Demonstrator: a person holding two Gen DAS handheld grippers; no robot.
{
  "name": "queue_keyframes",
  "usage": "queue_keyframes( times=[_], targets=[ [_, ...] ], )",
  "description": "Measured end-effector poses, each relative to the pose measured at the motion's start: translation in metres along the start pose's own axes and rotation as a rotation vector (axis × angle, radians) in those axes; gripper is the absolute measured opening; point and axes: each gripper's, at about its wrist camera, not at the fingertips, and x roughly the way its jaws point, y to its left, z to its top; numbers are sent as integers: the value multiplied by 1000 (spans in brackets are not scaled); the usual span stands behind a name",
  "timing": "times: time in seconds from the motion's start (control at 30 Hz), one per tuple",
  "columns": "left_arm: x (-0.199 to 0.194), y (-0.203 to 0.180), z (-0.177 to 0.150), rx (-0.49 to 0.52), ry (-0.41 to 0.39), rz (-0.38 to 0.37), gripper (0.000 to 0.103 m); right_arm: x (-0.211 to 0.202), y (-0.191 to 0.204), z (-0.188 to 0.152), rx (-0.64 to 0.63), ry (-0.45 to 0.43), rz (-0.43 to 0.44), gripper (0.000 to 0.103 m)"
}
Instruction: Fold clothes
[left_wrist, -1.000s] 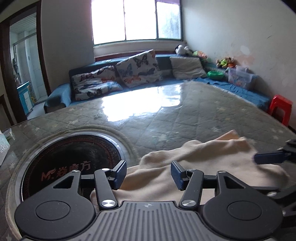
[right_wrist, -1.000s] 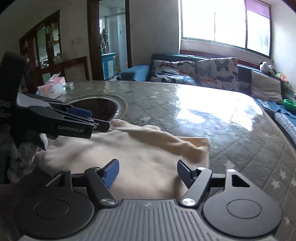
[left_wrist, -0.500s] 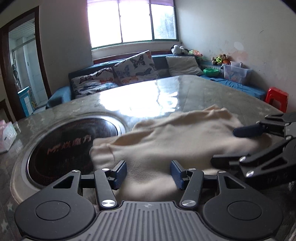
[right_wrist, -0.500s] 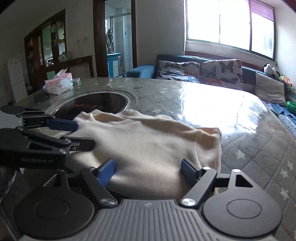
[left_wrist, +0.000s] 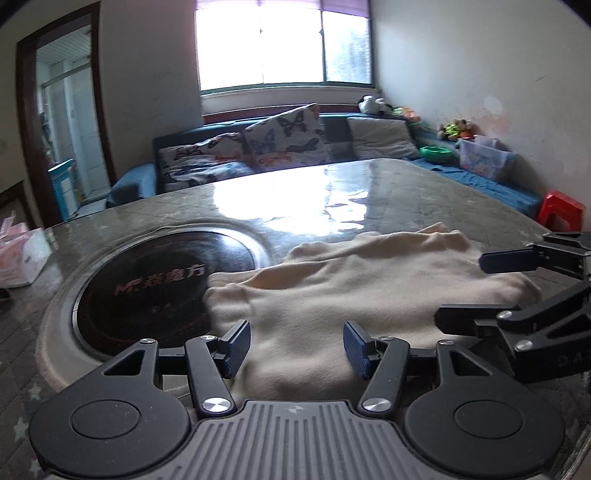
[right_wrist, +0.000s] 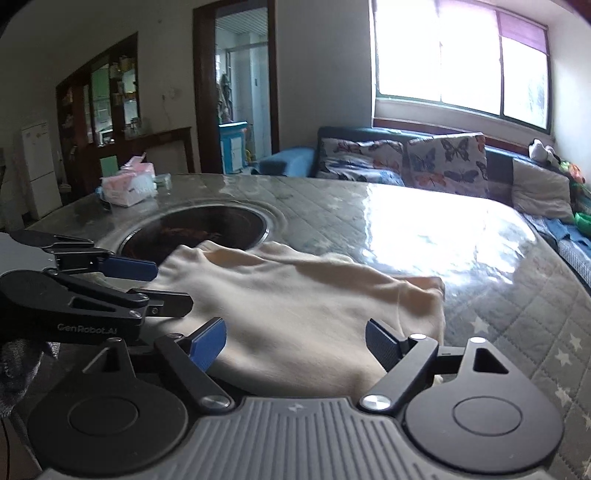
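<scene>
Looking along both wrist cameras, I see a cream garment (left_wrist: 354, 295) lying flat on the quilted, glossy worktop (left_wrist: 388, 192), one edge draped over the rim of a round dark cooktop (left_wrist: 162, 284) set into the surface.

My left hand-held gripper (left_wrist: 297, 345) sits at the near hem with its blue pads spread and nothing pinched; cloth lies between and below them, untouched as far as I can tell. My right hand-held gripper (right_wrist: 295, 343) is spread wider (its jaws have just been opening), and it also holds nothing, with the garment (right_wrist: 303, 306) directly ahead of it.

The garment's long axis runs sideways across both views, from the cooktop side to the folded corner (right_wrist: 428, 288) on the window side. Both grippers face it from the same near edge, side by side. The left one is nearer the cooktop end, the right one nearer the folded corner.

I judge the coming move to be a grasp of the near hem at two points, then a fold away from me across that long axis.
</scene>
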Motion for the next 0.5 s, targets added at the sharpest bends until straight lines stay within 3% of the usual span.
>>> queue_keyframes(
  times=[0.5],
  targets=[
    [-2,16,-17,-50,47,72,61,5,16,-8,21,33,50,87]
  ],
)
